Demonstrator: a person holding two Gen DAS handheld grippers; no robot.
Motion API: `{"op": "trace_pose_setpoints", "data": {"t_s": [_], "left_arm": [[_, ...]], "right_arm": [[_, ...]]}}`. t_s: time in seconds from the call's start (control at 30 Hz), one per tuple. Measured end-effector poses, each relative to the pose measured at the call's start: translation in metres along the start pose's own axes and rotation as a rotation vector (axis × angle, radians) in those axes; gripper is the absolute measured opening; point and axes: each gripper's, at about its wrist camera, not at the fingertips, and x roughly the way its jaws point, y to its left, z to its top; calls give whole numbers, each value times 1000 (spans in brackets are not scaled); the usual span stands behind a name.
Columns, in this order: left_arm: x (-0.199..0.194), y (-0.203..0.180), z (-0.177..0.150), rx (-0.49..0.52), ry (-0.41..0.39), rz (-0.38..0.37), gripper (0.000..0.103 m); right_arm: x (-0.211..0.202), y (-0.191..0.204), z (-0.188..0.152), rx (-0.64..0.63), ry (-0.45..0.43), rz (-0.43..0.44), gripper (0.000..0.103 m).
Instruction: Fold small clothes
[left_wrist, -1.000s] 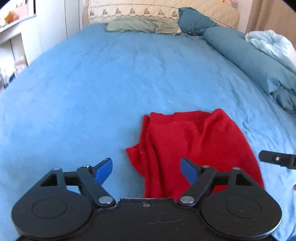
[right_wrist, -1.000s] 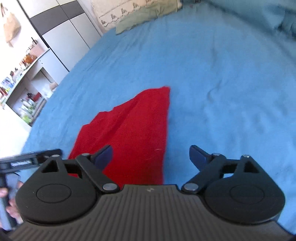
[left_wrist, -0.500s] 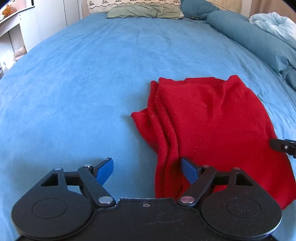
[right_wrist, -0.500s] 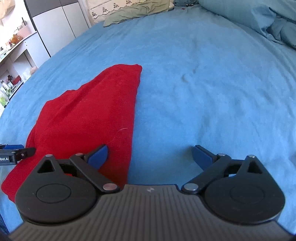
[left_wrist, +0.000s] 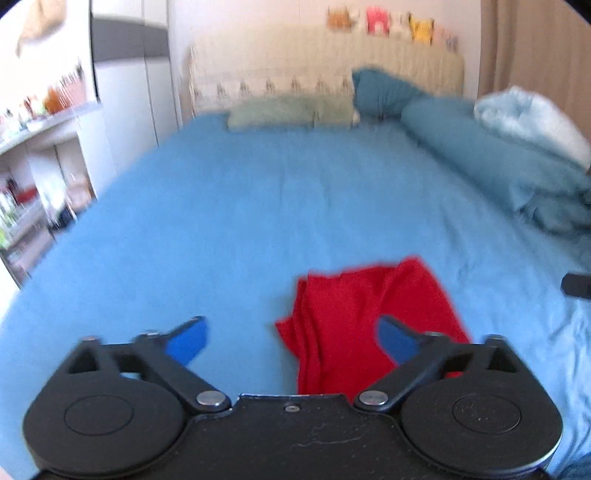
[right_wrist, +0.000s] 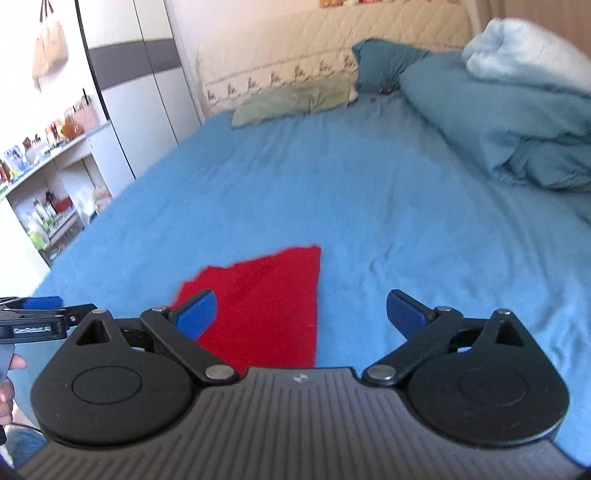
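The near end of the red cloth (left_wrist: 354, 325) is hidden behind the gripper bodies, and the left view is motion-blurred.

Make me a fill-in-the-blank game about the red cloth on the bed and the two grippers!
1. The cloth lying on the bed is the colour ____.
2. The bed sheet under it is ____.
3. The left gripper and the right gripper both have their jaws ____, holding nothing.
4. The fingertips on the grippers are coloured ____.

Missing words: red; blue; open; blue
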Motion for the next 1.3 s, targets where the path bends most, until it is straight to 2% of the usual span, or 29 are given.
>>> {"op": "trace_pose_setpoints", "data": {"t_s": [0.13, 0.23, 0.4, 0.63, 0.87, 1.3], "left_arm": [[-67, -5, 2, 6, -57, 9, 103], [-107, -7, -8, 8, -81, 9, 103], [-146, -6, -38, -3, -89, 19, 103], [-153, -9, -78, 35, -52, 52, 103], [-161, -13, -100, 53, -57, 18, 103], [-164, -20, -104, 72, -75, 13, 103]], "right_arm": [[-58, 21, 4, -34, -44, -68, 103], [-96, 34, -5, -48, -33, -98, 103], [-138, 53, -34, -81, -3, -137, 103], [-155, 66, -78, -108, 54, -181, 103], [-157, 69, -110, -112, 110, -201, 103], [-159, 70, -119, -102, 118, -209, 103]]}}
